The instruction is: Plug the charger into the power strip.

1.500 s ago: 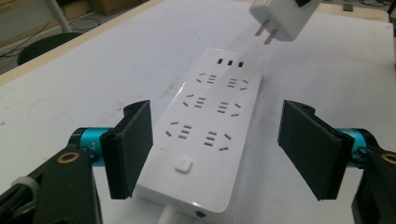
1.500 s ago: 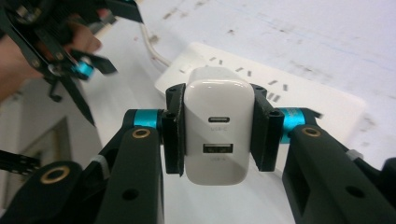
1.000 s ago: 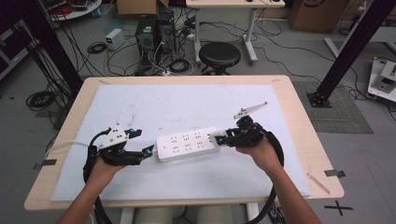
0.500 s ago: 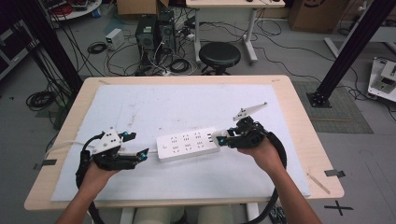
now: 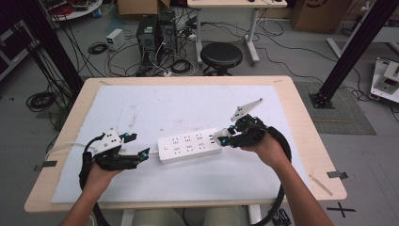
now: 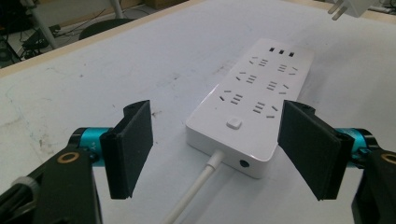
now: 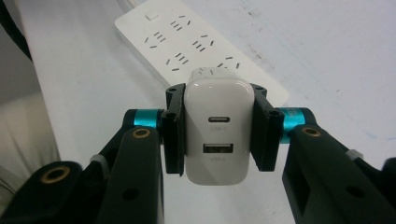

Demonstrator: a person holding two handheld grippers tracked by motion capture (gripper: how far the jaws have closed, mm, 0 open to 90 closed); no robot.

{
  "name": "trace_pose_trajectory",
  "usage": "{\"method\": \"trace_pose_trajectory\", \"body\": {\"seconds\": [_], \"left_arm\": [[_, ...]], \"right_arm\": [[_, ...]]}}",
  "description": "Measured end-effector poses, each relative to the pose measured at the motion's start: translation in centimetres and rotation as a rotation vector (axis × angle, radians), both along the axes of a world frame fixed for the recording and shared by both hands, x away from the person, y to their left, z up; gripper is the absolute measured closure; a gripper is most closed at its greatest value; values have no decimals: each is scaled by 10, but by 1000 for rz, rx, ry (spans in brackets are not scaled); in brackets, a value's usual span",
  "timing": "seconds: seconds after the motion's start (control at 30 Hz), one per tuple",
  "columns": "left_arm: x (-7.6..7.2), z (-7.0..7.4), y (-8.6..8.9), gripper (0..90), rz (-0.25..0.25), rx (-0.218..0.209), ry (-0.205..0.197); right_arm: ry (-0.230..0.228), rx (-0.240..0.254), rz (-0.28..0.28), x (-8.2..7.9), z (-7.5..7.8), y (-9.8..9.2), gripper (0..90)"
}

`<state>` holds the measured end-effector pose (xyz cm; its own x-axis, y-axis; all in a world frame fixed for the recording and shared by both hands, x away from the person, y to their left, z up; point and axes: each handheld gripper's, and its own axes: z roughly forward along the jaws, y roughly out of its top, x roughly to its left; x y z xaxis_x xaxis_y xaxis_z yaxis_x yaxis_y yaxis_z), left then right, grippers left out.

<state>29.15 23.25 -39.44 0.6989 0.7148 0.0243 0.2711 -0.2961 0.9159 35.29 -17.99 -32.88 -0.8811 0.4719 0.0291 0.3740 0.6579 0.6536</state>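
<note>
On the white mat (image 5: 188, 188) covering the table (image 5: 301, 122), we see a white power strip (image 5: 189, 147) lying flat near the middle, its sockets facing up and its white cord (image 6: 196, 191) leaving the end nearer the left gripper (image 5: 139, 146). That gripper sits just beside this end with its jaws apart and nothing between them. At the opposite end, the right gripper (image 5: 221, 138) is clamped on a white USB charger (image 7: 215, 128), its pads pressing both sides; we note two ports on the charger's rear face. The charger hangs just above the strip's end; whether they touch, we cannot tell.
</note>
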Motion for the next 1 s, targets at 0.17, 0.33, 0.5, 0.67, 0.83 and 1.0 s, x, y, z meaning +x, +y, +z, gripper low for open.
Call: {"method": "trace_pose_trajectory", "body": {"seconds": [0.17, 0.33, 0.5, 0.67, 0.83, 1.0], "left_arm": [[2, -4, 1, 266, 3, -1, 10], [5, -6, 5, 266, 6, -8, 13], [8, -9, 7, 266, 10, -18, 19], [9, -12, 7, 266, 7, -20, 25], [11, -14, 9, 266, 7, -20, 30], [13, -16, 10, 266, 8, -21, 34]], "right_arm": [[-39, -47, 46, 7, 5, 3, 635], [-47, -79, 72, 15, 5, 6, 634], [-63, -134, 111, 22, 3, 10, 635], [-63, -159, 132, 33, 3, 15, 635], [-49, -177, 143, 43, 3, 18, 635], [-37, -193, 167, 52, 2, 21, 635]]}}
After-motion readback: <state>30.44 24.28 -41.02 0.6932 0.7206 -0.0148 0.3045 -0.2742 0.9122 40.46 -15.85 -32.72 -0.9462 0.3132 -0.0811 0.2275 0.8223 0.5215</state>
